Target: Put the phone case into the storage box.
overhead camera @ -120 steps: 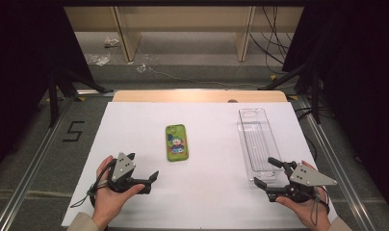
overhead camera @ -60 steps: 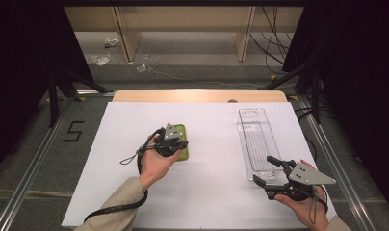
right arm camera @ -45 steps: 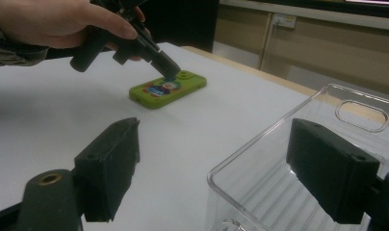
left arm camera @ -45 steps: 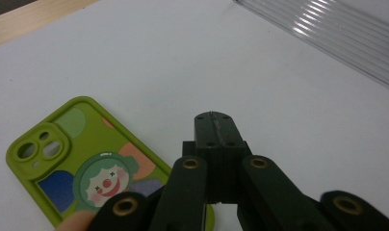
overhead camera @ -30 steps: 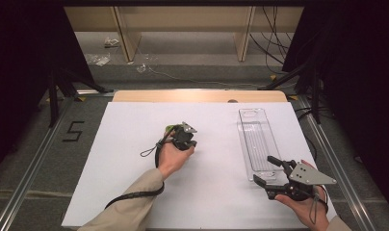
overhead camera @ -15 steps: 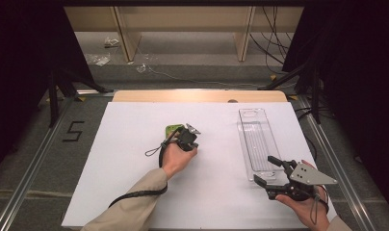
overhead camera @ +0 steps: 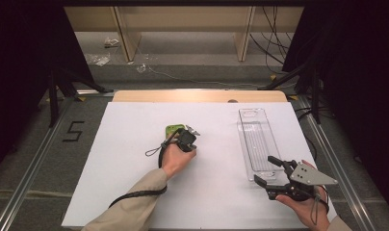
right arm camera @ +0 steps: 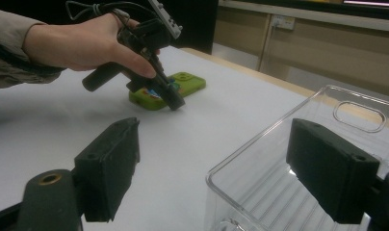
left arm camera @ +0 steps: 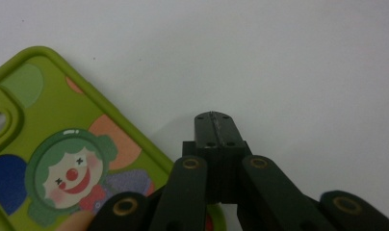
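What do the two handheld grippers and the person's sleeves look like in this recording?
Both grippers are black with two blocky jaws on pivoting links with brass-coloured pins. The right gripper carries a grey three-cornered plate on top. The left gripper trails a dark looped cable. The left forearm wears a beige long sleeve.

the high view looks forward and down over the whole table [overhead camera: 135, 192]. the left gripper view sits very close, looking straight down along the left tongs [left arm camera: 215, 126] beside the green phone case [left arm camera: 62, 159]. the right gripper view looks low across the table past the right tongs [right arm camera: 221, 168], sharing that case [right arm camera: 183, 82].
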Demonstrator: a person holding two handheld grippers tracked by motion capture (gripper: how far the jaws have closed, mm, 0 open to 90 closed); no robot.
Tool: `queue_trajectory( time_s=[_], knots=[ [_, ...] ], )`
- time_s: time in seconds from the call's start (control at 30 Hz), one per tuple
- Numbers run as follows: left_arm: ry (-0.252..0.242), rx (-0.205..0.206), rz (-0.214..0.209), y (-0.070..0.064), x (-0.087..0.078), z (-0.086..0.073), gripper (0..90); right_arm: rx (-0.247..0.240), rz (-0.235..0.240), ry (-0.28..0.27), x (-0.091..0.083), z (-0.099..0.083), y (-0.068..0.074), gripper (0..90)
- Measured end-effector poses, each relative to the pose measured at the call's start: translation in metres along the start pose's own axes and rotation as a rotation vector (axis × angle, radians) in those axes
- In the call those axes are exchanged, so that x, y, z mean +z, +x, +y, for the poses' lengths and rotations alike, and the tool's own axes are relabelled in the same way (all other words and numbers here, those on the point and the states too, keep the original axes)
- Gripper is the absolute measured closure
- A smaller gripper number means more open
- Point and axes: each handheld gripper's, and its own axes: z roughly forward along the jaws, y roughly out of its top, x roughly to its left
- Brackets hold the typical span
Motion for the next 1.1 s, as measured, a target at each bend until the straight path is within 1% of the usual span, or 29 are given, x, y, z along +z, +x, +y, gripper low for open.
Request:
queue_trajectory(
  time_s=[0.07,0.23,0.37,0.4,0.57,0.63,0.8,1.1],
  knots=[
    [0.002,-0.008,0.001,0.002,-0.002,-0.003,90.0,0.000,0.000,0.000,0.000,0.000,0.000,20.1],
    [0.018,-0.002,0.003,0.006,-0.008,-0.009,90.0,-0.001,-0.002,0.000,0.000,0.000,0.000,20.1],
    [0.027,-0.010,0.002,0.010,-0.013,-0.016,90.0,-0.004,-0.003,-0.001,0.000,0.000,0.000,20.1],
    [0.028,-0.013,0.004,0.013,-0.016,-0.019,90.0,-0.003,-0.004,0.000,0.000,0.000,0.000,20.1],
    [0.040,-0.012,0.011,0.016,-0.020,-0.024,90.0,-0.001,-0.004,0.002,0.000,0.000,0.000,20.1],
    [0.046,-0.014,0.017,0.020,-0.023,-0.028,90.0,0.000,-0.004,0.000,0.000,0.000,0.000,20.1],
    [0.048,-0.028,0.021,0.026,-0.027,-0.033,90.0,0.000,-0.005,-0.001,0.000,0.000,0.000,20.1],
    [0.058,-0.033,0.033,0.032,-0.032,-0.038,90.0,-0.001,-0.008,-0.002,0.000,0.000,0.000,20.1]
  ],
)
